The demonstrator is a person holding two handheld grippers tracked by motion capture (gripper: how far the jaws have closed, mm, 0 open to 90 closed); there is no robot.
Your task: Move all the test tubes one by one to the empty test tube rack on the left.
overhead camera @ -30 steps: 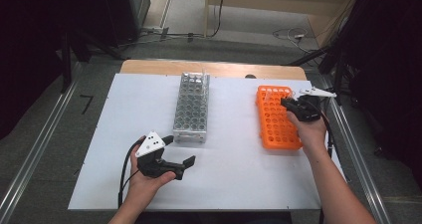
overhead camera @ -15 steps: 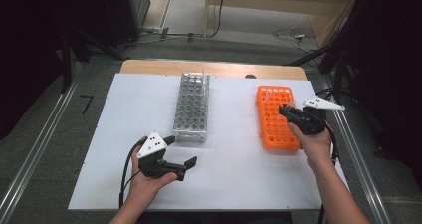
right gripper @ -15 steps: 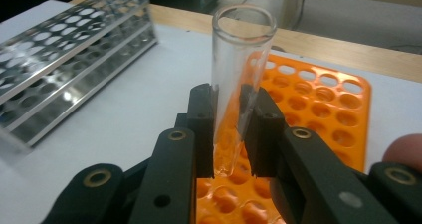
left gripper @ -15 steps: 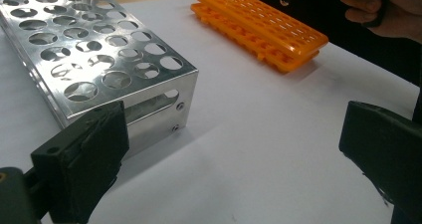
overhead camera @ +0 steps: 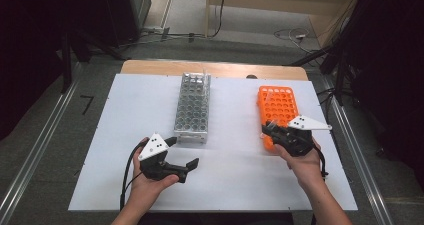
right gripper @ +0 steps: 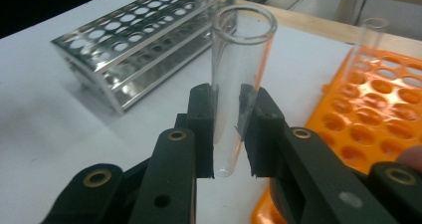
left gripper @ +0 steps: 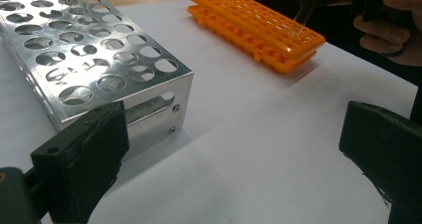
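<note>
Left gripper (overhead camera: 181,161) jaws apart – right gripper (overhead camera: 270,129) clamped

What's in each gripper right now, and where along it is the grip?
The right gripper is shut on a clear glass test tube, clamped on its lower part, open mouth up. The left gripper is open and holds nothing.

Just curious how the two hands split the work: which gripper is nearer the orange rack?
Right. The right gripper is over the orange rack at its near end; the left gripper is off across the table.
</note>
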